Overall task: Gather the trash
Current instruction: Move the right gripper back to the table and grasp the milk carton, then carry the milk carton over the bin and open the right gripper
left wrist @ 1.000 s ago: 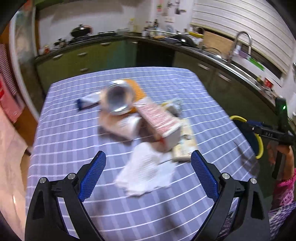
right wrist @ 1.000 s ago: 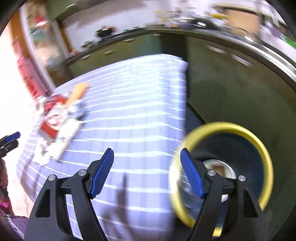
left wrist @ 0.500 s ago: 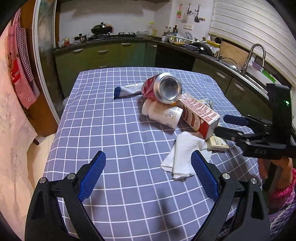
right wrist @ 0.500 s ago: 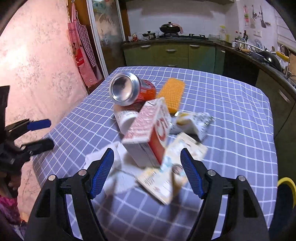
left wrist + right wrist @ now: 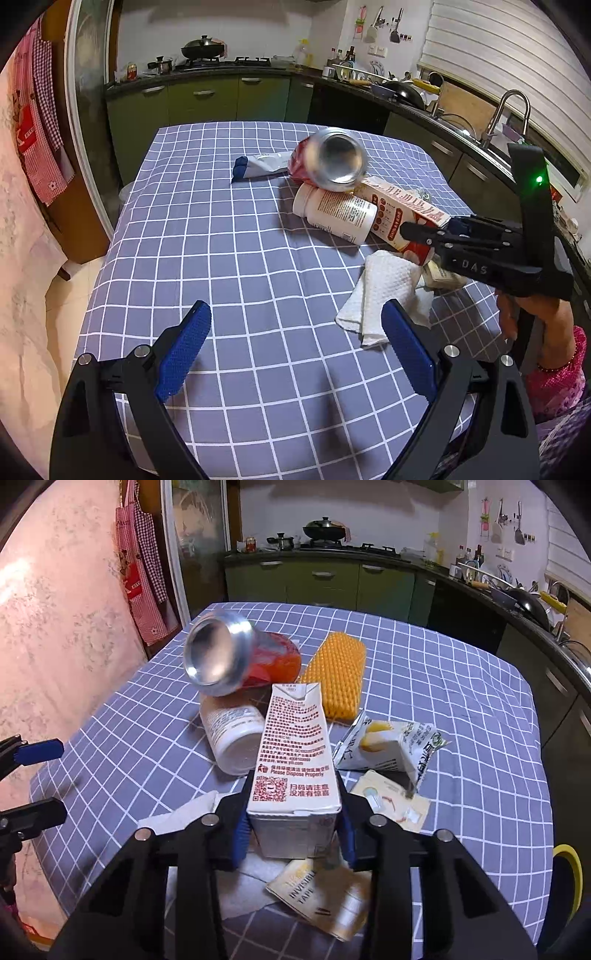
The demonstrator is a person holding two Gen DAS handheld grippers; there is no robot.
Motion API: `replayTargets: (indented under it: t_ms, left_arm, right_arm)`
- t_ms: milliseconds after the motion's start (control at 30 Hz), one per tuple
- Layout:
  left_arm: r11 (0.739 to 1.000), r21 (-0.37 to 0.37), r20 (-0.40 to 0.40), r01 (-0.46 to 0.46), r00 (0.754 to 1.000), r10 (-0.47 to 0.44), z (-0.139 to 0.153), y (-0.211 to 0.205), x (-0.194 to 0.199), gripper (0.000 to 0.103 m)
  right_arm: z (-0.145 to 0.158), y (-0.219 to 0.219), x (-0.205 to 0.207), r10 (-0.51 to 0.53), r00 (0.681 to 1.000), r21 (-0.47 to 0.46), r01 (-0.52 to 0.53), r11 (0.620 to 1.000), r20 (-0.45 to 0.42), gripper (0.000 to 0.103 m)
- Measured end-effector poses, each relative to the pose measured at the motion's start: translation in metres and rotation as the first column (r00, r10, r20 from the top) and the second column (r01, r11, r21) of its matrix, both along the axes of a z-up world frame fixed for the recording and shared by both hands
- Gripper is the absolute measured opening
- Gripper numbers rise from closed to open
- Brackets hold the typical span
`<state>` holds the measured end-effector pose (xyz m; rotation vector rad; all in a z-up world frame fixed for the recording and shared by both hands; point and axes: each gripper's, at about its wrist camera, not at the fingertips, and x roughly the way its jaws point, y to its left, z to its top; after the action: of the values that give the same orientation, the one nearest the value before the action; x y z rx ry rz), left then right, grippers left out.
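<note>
A pile of trash lies on the checked tablecloth (image 5: 221, 258). My right gripper (image 5: 293, 830) is shut on the near end of a red and white milk carton (image 5: 293, 753), which also shows in the left wrist view (image 5: 399, 210). A red can (image 5: 236, 657) rests on a white bottle (image 5: 232, 734) behind it. A white paper towel (image 5: 384, 291) lies just ahead of my left gripper (image 5: 295, 350), which is open and empty above the near table edge.
A yellow sponge (image 5: 338, 672), a crumpled snack wrapper (image 5: 391, 749), a tape packet (image 5: 325, 897) and a blue-ended tube wrapper (image 5: 258, 166) lie around the pile. A yellow-rimmed bin (image 5: 569, 871) stands off the table's right side. Kitchen counters (image 5: 258, 81) run behind.
My right gripper has moved in and closed on the milk carton's near end. My left gripper has stayed open and hardly moved.
</note>
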<state>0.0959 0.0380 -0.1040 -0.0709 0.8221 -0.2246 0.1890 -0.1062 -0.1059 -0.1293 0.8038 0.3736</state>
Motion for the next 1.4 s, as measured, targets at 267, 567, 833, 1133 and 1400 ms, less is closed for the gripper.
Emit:
replayTargets:
  t_ms: [267, 567, 833, 1133, 1400]
  left_arm:
    - [1.000, 0.006, 0.002, 0.011, 1.000, -0.011, 0.001, -0.006, 0.000, 0.092]
    - [0.999, 0.026, 0.000, 0.028, 1.000, -0.028, 0.001, -0.016, 0.002, 0.092]
    - [0.998, 0.038, -0.004, 0.042, 0.999, -0.041, 0.001, -0.021, 0.006, 0.092]
    - [0.997, 0.053, -0.012, 0.057, 0.998, -0.057, 0.000, -0.029, 0.011, 0.092]
    - [0.995, 0.060, -0.011, 0.082, 0.997, -0.082, 0.000, -0.038, 0.014, 0.092]
  right_arm:
    - [0.019, -0.020, -0.009, 0.005, 1.000, 0.067, -0.005, 0.998, 0.004, 0.036]
    - [0.041, -0.046, -0.023, 0.007, 1.000, 0.142, -0.008, 0.990, 0.006, 0.036]
    - [0.062, -0.076, -0.036, -0.023, 0.999, 0.192, 0.016, 0.981, 0.034, 0.036]
    - [0.078, -0.132, -0.055, -0.137, 0.988, 0.213, 0.118, 0.970, 0.074, 0.036]
    - [0.083, -0.229, -0.094, -0.386, 0.919, 0.147, 0.372, 0.917, 0.082, 0.036]
